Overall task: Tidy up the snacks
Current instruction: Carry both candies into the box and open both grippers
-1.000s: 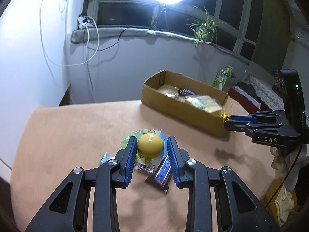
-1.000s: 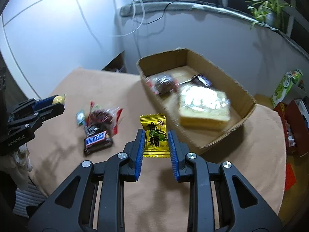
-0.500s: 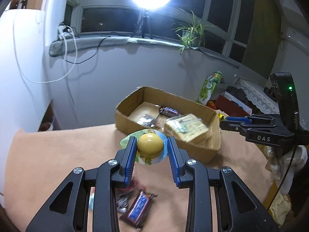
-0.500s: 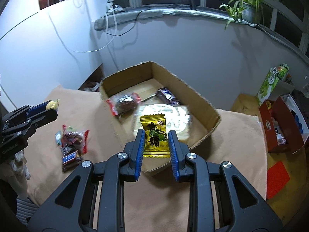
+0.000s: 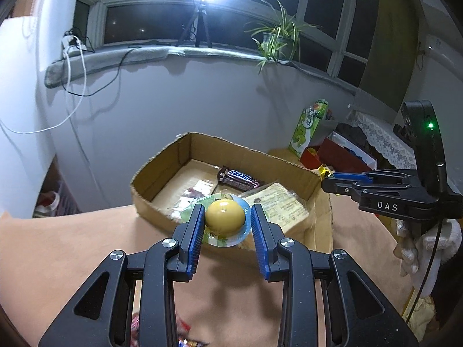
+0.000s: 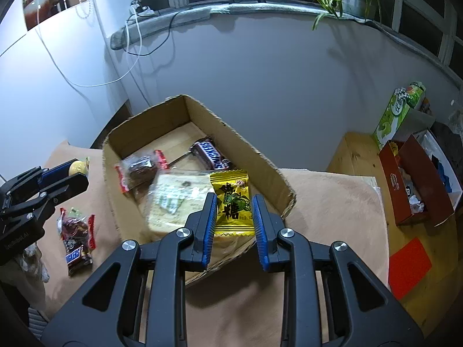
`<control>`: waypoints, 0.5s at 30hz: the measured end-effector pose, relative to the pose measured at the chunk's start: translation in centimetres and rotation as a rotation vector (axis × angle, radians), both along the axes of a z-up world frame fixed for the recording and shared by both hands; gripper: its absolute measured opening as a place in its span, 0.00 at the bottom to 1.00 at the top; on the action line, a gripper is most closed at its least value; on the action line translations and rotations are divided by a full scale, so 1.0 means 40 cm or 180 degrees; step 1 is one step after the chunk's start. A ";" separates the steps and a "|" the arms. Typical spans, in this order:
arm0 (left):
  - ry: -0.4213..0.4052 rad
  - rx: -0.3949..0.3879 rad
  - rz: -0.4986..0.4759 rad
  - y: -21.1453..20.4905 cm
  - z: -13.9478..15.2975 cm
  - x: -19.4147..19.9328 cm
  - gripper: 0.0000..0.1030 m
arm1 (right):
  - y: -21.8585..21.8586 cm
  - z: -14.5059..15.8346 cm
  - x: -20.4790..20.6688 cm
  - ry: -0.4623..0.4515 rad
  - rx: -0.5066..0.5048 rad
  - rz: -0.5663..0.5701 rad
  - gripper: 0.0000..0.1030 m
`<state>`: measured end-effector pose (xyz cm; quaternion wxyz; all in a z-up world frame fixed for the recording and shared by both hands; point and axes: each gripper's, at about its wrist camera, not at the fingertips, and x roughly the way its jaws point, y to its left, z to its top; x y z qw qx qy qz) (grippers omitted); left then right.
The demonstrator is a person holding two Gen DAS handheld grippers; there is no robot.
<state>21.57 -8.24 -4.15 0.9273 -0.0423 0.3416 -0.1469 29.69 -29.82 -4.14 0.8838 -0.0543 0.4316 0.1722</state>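
Left wrist view: left tool (image 5: 225, 225) narrowly closed on a jelly cup (image 5: 225, 219), yellow dome up, rim pinched between blue pads; cup hangs over the near wall of the box (image 5: 162, 173). Right tool (image 6: 234, 217) likewise closed tight on a yellow candy (image 6: 233, 202), held upright above the box's near corner.

Box sits at the table's (image 6: 332, 202) far edge, against the wall. Inside: Snickers bar (image 6: 209, 156) toward the back, red-ended packet (image 6: 141, 169) at the left wall, bread pack (image 6: 176, 199) filling the near end.

Step in hand, as judged: carrying both snacks to the box for drop-off. Next move calls for getting each tool past the near wall, then parting the pads over bare cardboard.

Open room: back half of the box floor is bare; near end is crowded by bread. Tools are well apart, one at each side. Loose snacks (image 6: 76, 234) remain on the table left of the box
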 end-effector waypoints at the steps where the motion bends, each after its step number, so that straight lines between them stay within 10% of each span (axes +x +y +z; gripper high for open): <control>1: 0.0008 0.0003 -0.0005 -0.003 -0.002 0.005 0.30 | -0.002 -0.005 0.006 0.0011 -0.0001 -0.0007 0.25; 15: 0.0207 -0.0001 0.0009 -0.026 -0.054 0.083 0.30 | -0.006 -0.052 0.056 0.0125 -0.0001 0.0010 0.25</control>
